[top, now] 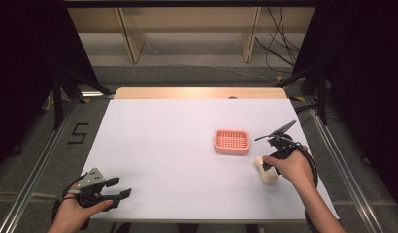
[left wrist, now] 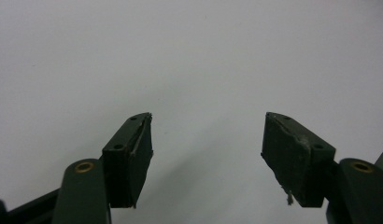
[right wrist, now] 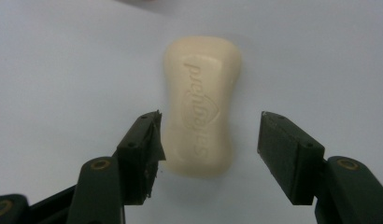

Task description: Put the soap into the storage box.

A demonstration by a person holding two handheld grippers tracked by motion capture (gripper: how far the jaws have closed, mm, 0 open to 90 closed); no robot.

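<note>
A white table (top: 177, 160) takes up the middle of the high view, with a strip of bare wood at its far edge. On it, right of centre, sits a pink soap dish (top: 231, 141) with a gridded top. Just beside the dish, toward the near right, lies a cream bar of soap (top: 266, 171), flat on the white surface and apart from the dish.

The right gripper (top: 266, 165) is held in the person's right hand (top: 291, 167) directly at the soap; from above, the hand hides most of the jaws, so their spread is hard to judge there. The right gripper view settles it: the right gripper (right wrist: 209, 135) has its jaws apart, one on each side of the near half of the bar of soap (right wrist: 201, 105). The left jaw looks to be touching the bar's edge or very nearly so, while a clear gap separates the right jaw from it. This view also shows embossed lettering on the bar's top face, which the high view is too small to reveal.

The left gripper (top: 120, 188) rests low at the table's near left corner in the left hand (top: 71, 213), well apart from the soap and dish. In the left gripper view, the left gripper (left wrist: 208, 135) has its jaws wide open over bare white surface, holding nothing.
</note>
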